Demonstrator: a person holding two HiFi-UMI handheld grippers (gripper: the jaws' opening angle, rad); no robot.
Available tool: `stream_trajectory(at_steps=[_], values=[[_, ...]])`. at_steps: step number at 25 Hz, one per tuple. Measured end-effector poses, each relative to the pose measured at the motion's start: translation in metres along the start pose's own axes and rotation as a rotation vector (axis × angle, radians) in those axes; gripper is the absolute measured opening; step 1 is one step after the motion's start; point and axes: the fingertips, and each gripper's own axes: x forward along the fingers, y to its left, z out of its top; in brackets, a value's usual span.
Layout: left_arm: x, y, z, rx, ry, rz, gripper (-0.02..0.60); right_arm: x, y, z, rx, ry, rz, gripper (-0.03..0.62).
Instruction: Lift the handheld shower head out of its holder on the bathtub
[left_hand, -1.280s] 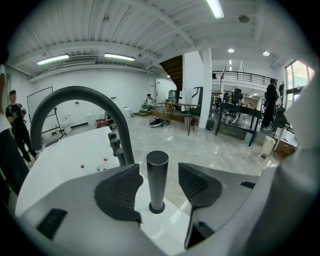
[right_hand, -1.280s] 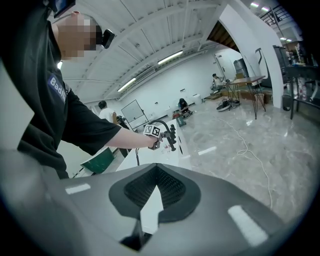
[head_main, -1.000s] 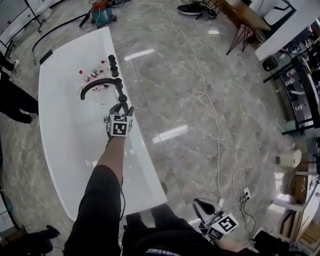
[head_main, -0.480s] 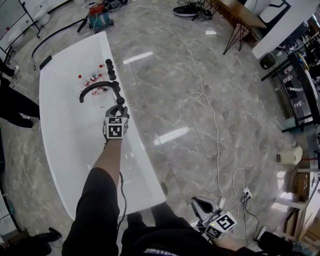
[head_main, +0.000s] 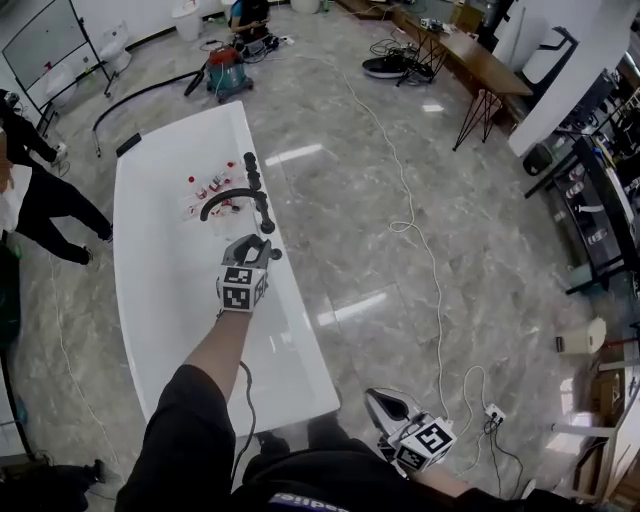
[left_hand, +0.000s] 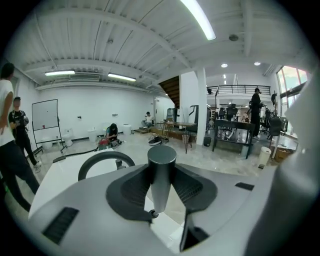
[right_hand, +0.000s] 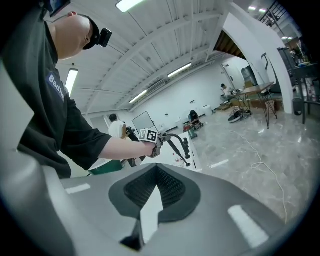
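My left gripper (head_main: 262, 250) is above the right-hand edge of the white bathtub (head_main: 165, 300), which stands on a grey marbled floor (head_main: 330, 210). On the tub just beyond the gripper stand a black arched spout (head_main: 232, 194) and a row of black knobs (head_main: 251, 168), with small red-capped bottles (head_main: 205, 187) beside them to the left. A white cable (head_main: 421, 232) trails over the floor to the gripper's right, and a red-and-teal vacuum (head_main: 228, 72) sits well beyond the tub.

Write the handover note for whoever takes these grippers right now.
Left gripper: jaws have just closed on the handheld shower head, held upright.
Right gripper: shut, empty, well off the bathtub.
Done: shower head gripped; its lower end looks raised above the rim near the faucet.
Left: lift until clear; the holder is hidden.
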Motion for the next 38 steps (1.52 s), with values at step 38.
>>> stream_trajectory(at_steps=[38], values=[[-0.447,-0.065,-0.002,0.025,-0.25,-0.148,0.137,0.042,0.223,0.003,-0.254,-0.062,0.176,-0.008]])
